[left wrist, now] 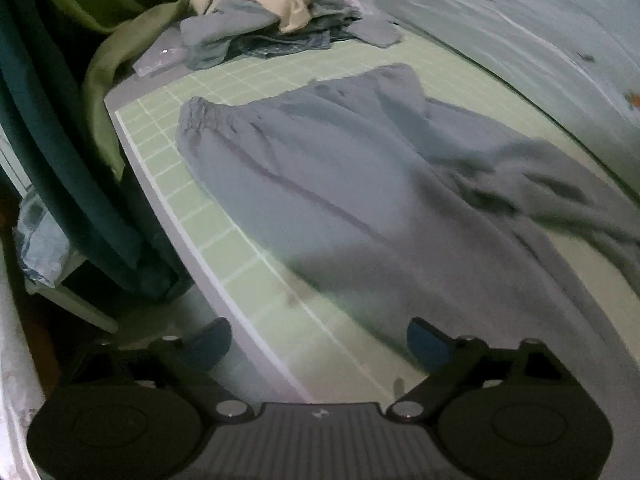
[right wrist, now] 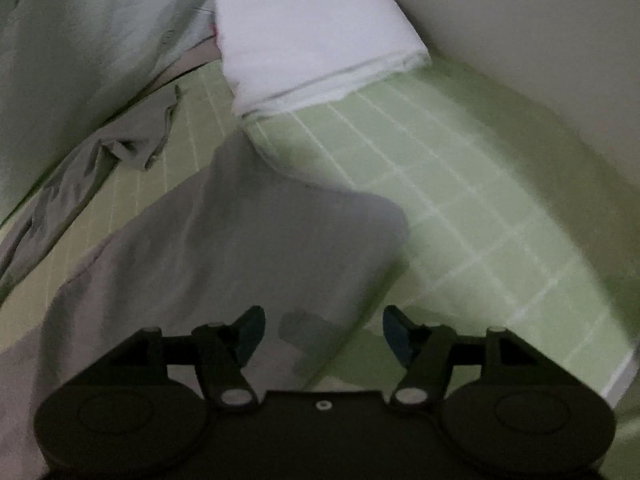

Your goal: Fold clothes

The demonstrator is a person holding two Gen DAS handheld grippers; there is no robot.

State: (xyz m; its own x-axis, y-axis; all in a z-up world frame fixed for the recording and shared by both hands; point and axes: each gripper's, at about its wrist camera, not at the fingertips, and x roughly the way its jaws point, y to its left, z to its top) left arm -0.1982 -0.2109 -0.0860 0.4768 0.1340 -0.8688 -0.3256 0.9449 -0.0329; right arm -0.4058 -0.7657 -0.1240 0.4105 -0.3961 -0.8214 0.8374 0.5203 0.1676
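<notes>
Grey sweatpants [left wrist: 340,184] lie spread on a green gridded mat [left wrist: 168,184], the elastic waistband at the upper left. My left gripper [left wrist: 318,342] is open and empty, low over the mat's near edge beside the pants. In the right wrist view one grey pant leg [right wrist: 248,248] runs across the mat [right wrist: 460,200] and its cuffed end lies just ahead of my right gripper [right wrist: 324,334], which is open and empty above it. The other leg [right wrist: 100,160] lies rumpled at the far left.
A pile of unfolded clothes [left wrist: 264,12], beige and blue-grey, sits at the mat's far end. A folded white stack [right wrist: 312,36] lies at the mat's other end. Green fabric [left wrist: 108,64] hangs off the left side. A pale sheet [left wrist: 520,20] borders the mat.
</notes>
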